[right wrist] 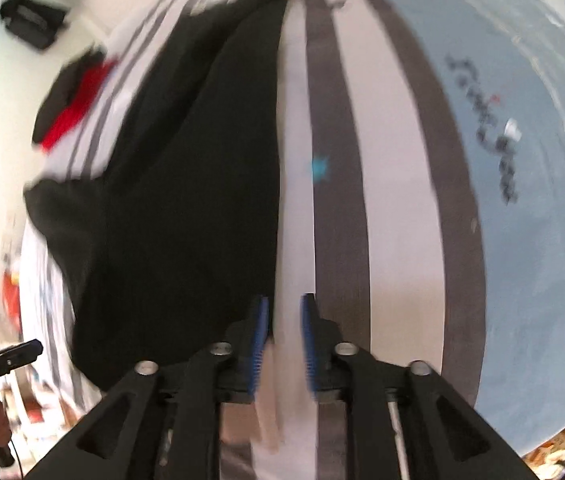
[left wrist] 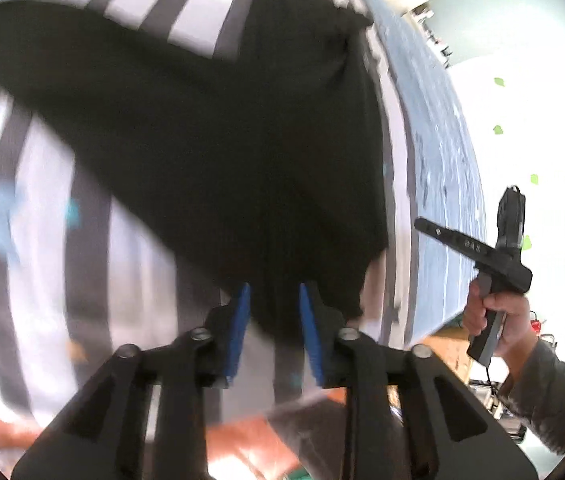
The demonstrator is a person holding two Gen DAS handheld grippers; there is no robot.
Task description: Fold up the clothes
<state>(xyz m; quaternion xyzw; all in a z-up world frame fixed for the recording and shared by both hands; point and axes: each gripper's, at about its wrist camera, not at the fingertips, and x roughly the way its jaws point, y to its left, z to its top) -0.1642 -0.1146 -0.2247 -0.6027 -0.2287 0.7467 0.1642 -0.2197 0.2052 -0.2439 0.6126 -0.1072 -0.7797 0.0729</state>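
Note:
A black garment (left wrist: pixel 210 140) lies spread on a bed sheet (left wrist: pixel 42 240) with grey and white stripes. My left gripper (left wrist: pixel 274 294) hovers over the garment's near edge. Its blue pads (left wrist: pixel 242 320) stand apart and the cloth lies below them, not pinched. In the right wrist view the same garment (right wrist: pixel 186 200) fills the left half. My right gripper (right wrist: pixel 284 308) is open over a white stripe of the sheet (right wrist: pixel 338 200), just right of the garment's edge, with nothing between its fingers. Both views are motion-blurred.
A pale blue cover (right wrist: pixel 522 240) lies along the right side of the bed. A red and black pile of clothes (right wrist: pixel 70 112) sits at the far left corner. A hand (left wrist: pixel 490 316) holds the other tool beyond the bed's right edge. A black bag (right wrist: pixel 30 24) rests on the floor.

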